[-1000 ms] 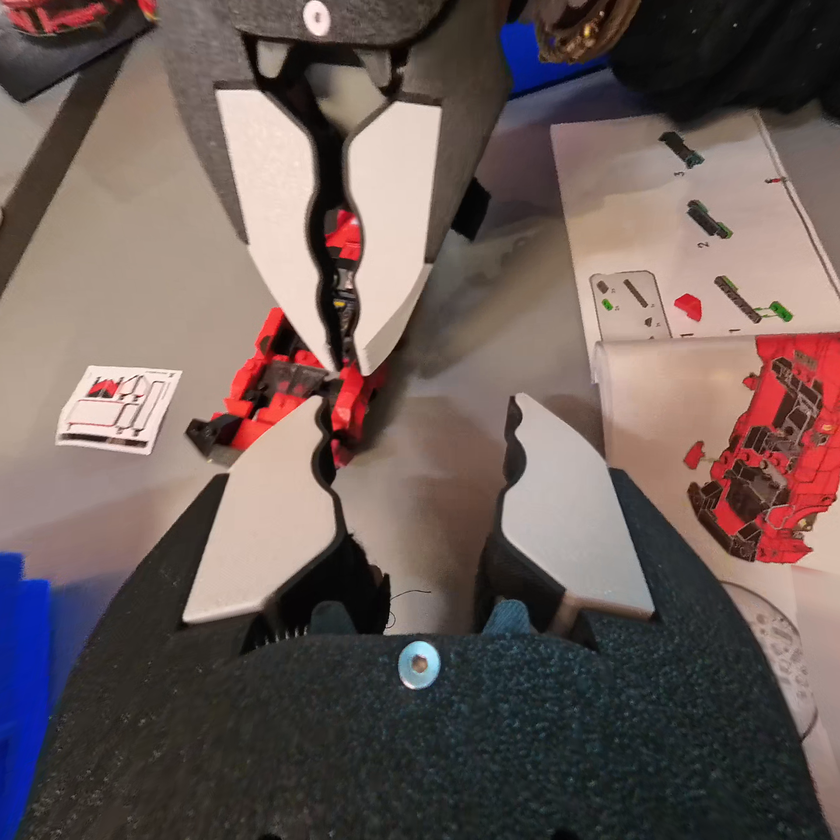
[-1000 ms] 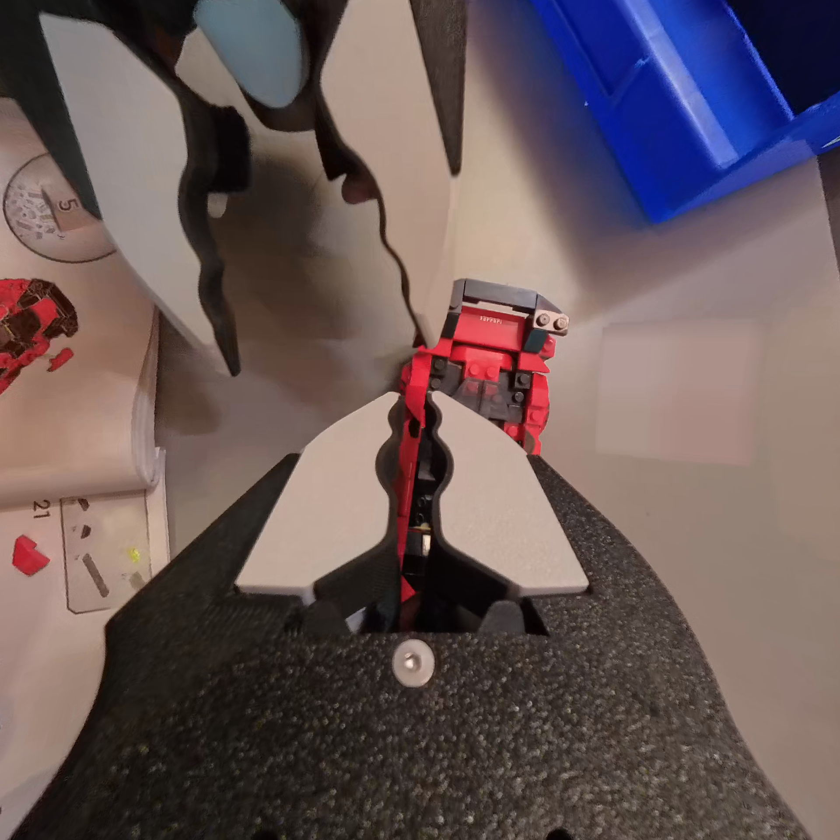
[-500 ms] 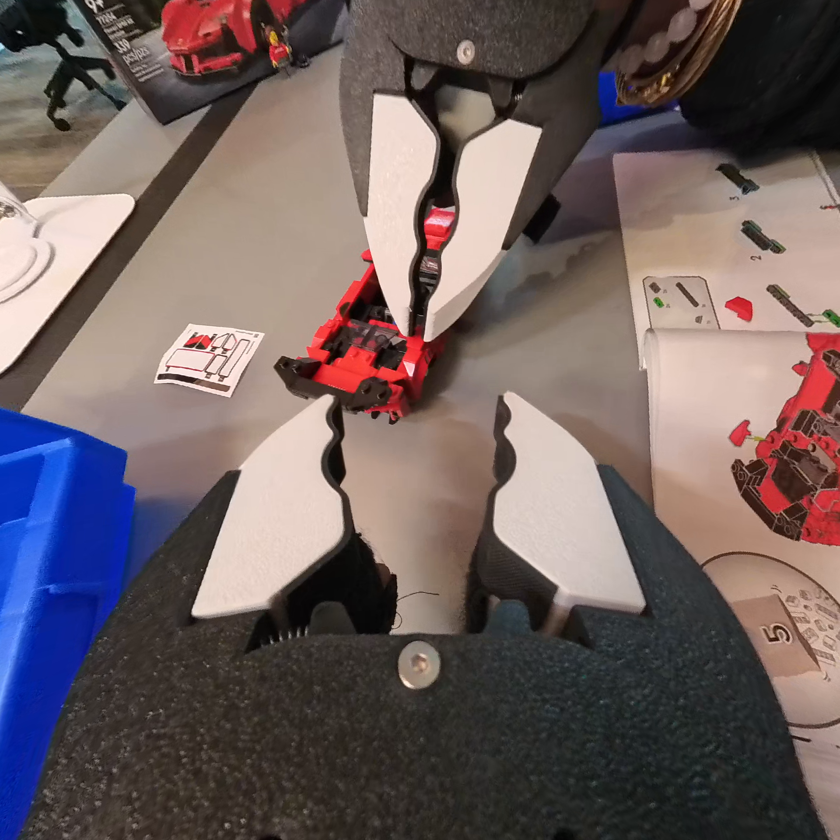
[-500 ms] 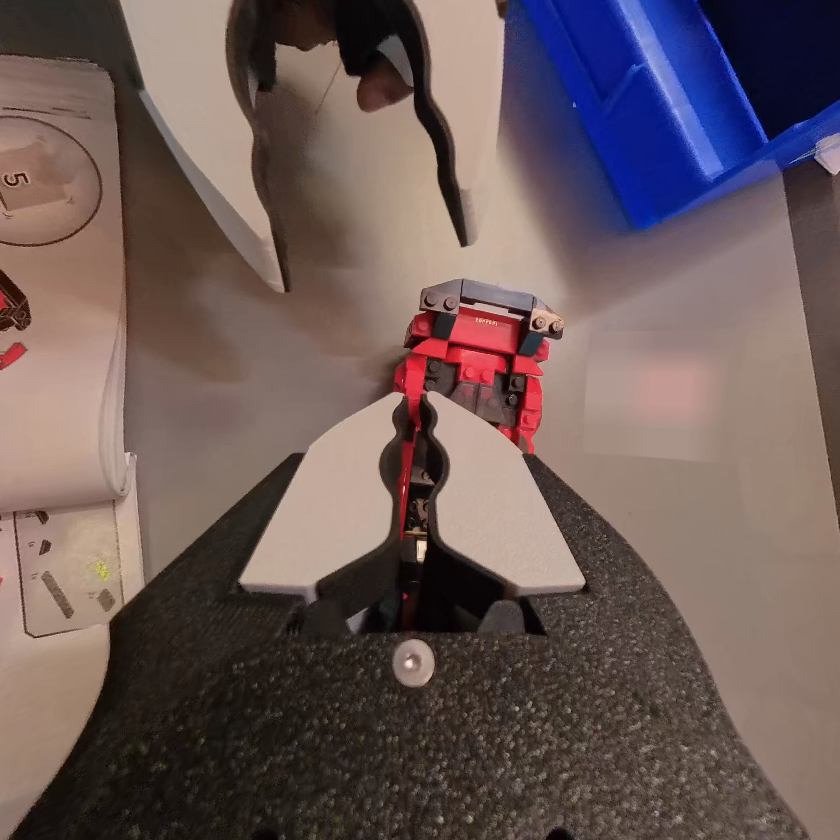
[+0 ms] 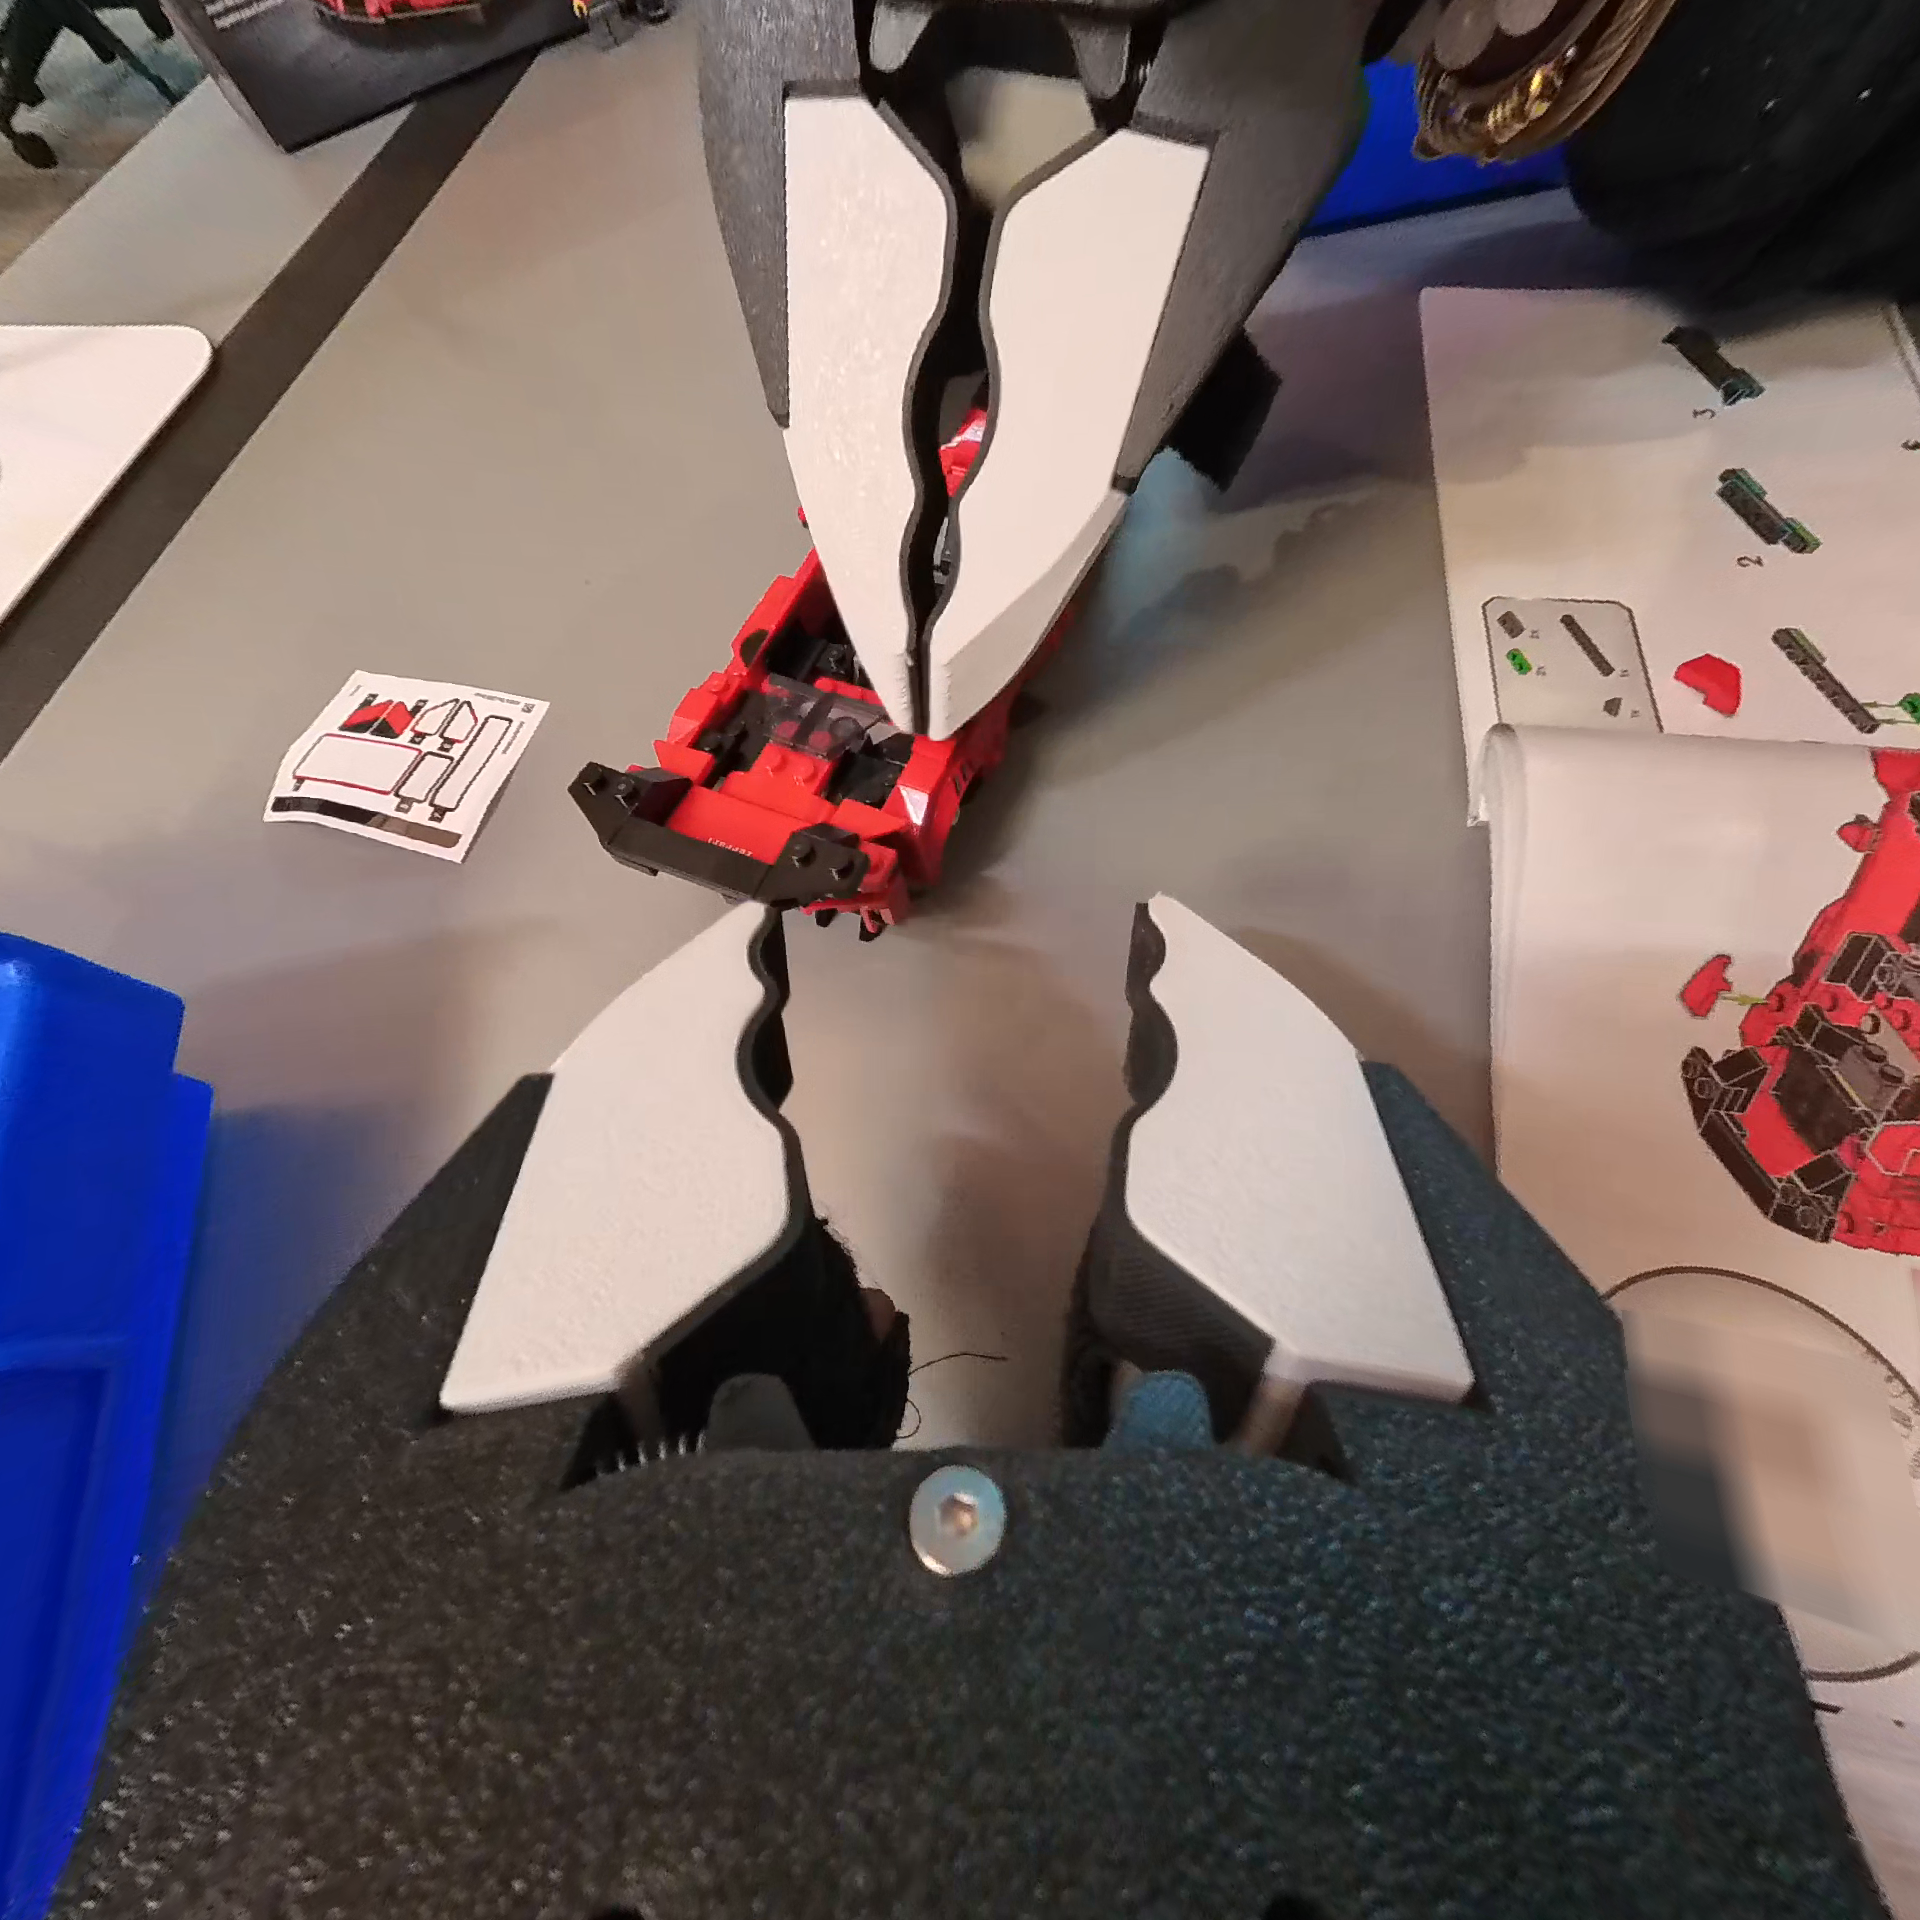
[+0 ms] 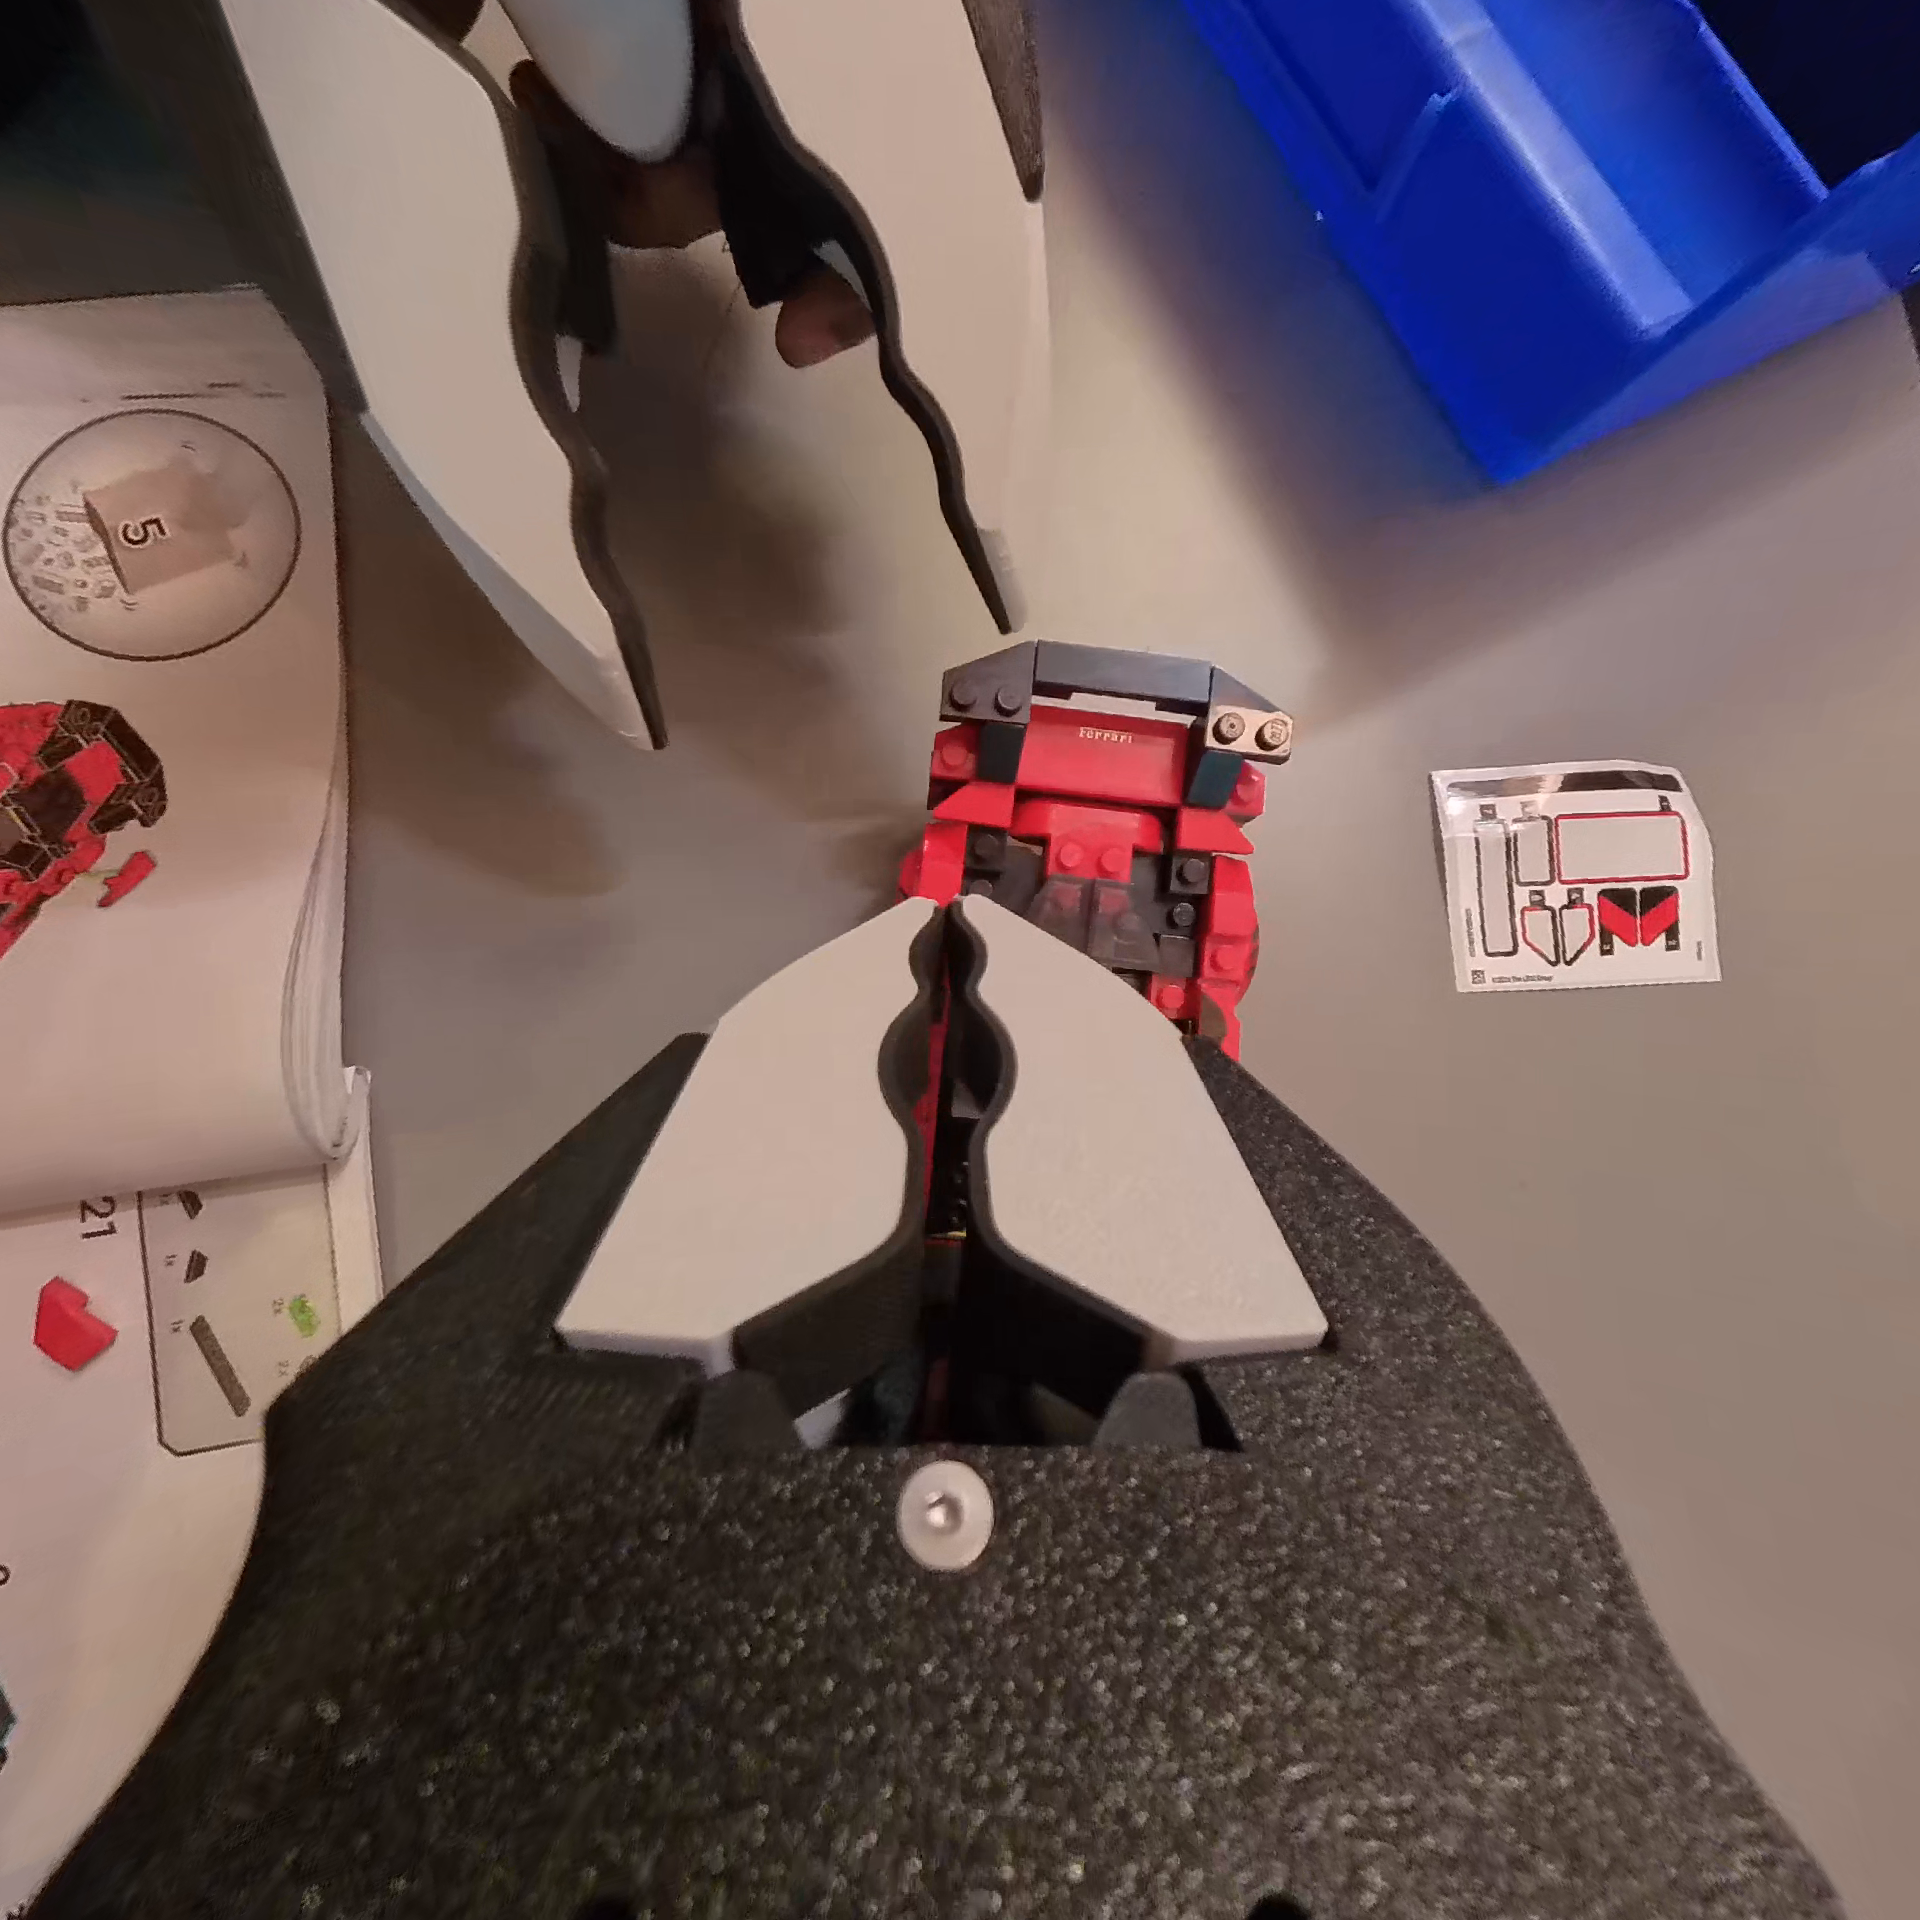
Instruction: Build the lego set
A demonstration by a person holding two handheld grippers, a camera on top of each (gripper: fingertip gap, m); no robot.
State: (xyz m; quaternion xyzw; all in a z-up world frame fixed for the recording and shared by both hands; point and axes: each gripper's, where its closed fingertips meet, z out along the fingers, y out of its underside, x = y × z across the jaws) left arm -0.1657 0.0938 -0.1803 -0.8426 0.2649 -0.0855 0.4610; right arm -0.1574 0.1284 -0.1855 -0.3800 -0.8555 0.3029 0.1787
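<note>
A part-built red and black lego car (image 5: pixel 800 769) sits on the grey table (image 5: pixel 436 457), its black rear wing toward my left gripper. My right gripper (image 6: pixel 943 909) is shut on the car's side wall, with the car (image 6: pixel 1101 821) showing past its fingertips. In the left wrist view it comes down from the top (image 5: pixel 925 717). My left gripper (image 5: pixel 956 920) is open and empty, just short of the car's rear wing. It also shows in the right wrist view (image 6: pixel 831 686), open above the car.
A small sticker sheet (image 5: pixel 405 764) lies left of the car. An open instruction booklet (image 5: pixel 1683 831) lies to the right. A blue bin (image 5: pixel 73 1247) stands at the near left, also in the right wrist view (image 6: pixel 1558 229). A dark lego box (image 5: pixel 343 52) and a white tray (image 5: pixel 73 416) sit at the far left. My hands' fingertips stand some 4 cm from each other.
My left gripper has drawn back from the car and stays open. The right gripper has kept its hold and the car now lies flatter, rear wing toward the left gripper.
</note>
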